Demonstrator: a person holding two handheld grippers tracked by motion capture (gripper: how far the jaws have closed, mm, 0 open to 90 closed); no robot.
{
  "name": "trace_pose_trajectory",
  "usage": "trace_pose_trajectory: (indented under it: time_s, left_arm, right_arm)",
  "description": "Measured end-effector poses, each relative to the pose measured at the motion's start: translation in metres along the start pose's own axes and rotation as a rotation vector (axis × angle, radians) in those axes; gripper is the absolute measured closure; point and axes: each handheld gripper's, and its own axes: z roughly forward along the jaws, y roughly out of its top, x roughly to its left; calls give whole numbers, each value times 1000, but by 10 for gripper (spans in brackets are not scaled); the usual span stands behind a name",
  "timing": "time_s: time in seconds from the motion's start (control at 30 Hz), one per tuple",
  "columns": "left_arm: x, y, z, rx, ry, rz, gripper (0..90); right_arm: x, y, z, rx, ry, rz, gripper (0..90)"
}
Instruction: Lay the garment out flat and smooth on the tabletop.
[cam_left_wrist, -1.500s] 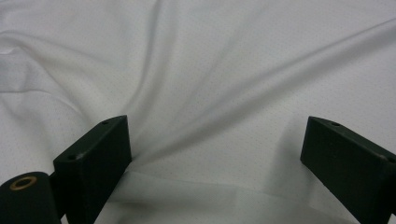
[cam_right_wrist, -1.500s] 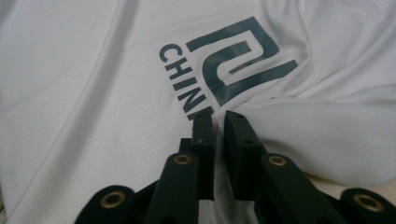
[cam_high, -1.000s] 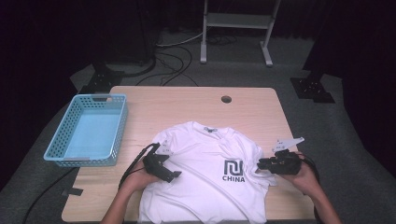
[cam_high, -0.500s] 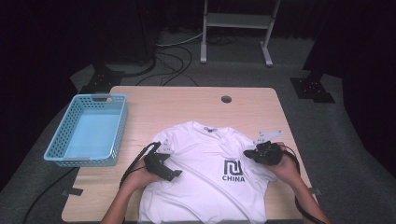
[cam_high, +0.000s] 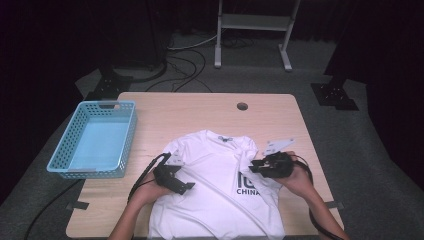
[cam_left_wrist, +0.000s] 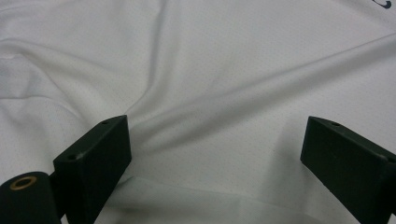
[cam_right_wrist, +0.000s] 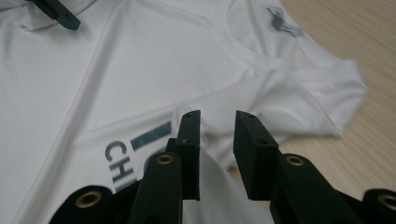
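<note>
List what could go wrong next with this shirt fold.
1. The right tongs have just been opening, and no cloth shows between the jaws; the folded-over sleeve may flop back.
2. The left tongs stand wide over a ridged white T-shirt; closing there may pinch more than one layer.
3. The shirt's hem hangs past the table edge, so a pull may drag it off.
</note>
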Motion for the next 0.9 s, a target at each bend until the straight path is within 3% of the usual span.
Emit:
trace_pose_trajectory:
  time_s: [0.1, 0.23, 0.3, 0.37, 0.47, 0.57, 0.7, 0.9]
  left_arm:
    - [0, 0, 0, 2, -1, 2, 75]
    - [0, 0, 0, 0, 4, -4, 74]
    - [0, 1, 0, 0, 6, -7, 75]
    - [-1, 1, 0, 0, 7, -8, 74]
    - [0, 0, 0, -4, 4, -11, 75]
    - [0, 0, 0, -4, 4, -12, 75]
    - [-1, -1, 1, -19, 10, -14, 75]
    - [-2, -2, 1, -23, 14, -9, 74]
  right_arm:
    - [-14, -26, -12, 38, 9, 58, 677]
    - [-18, -47, -10, 105, 0, 63, 644]
    - [-19, -54, -8, 138, 2, 72, 718]
    - [-20, -58, -10, 132, 25, 105, 852]
    - [-16, -58, -13, 144, 24, 108, 900]
    - [-2, -52, -22, 124, 29, 82, 900]
    - [30, -44, -30, 93, 56, 19, 900]
    - [80, -47, -13, 101, 151, -33, 900]
